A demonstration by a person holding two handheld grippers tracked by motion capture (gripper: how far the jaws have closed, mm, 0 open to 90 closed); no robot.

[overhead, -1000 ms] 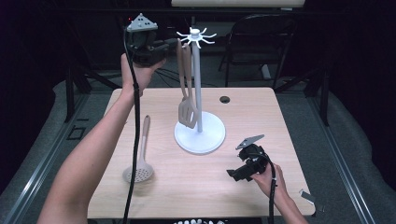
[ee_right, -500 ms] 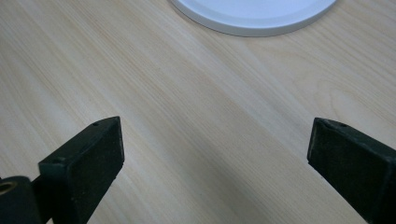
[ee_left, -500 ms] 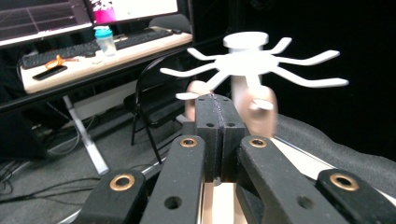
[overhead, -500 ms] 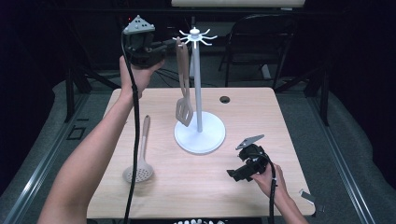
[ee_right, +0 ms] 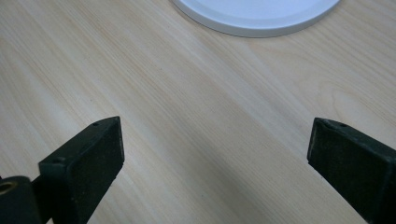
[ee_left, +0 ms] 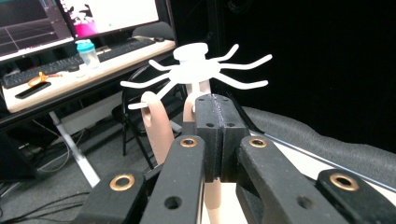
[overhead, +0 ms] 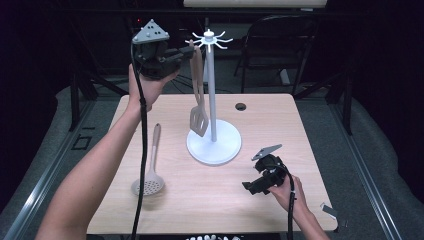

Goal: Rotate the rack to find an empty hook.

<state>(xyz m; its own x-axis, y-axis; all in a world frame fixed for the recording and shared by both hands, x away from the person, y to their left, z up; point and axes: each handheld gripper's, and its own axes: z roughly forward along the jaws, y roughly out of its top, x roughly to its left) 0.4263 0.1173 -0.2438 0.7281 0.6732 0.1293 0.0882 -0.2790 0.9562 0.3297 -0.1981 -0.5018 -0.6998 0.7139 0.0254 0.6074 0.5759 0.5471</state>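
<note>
The left gripper (overhead: 186, 51), jaws clamped on the spatula (overhead: 198, 118) handle's top, holds it at the rack's (overhead: 214, 145) nine-o'clock hook. Light, stiff, smooth: best gripped near the hole. The right gripper (overhead: 251, 187) rests wide open, empty.

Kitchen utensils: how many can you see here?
2. A slotted spatula hangs beside the white rack, its handle top pinched in the left gripper. A skimmer spoon lies flat on the table, left of the rack.
</note>
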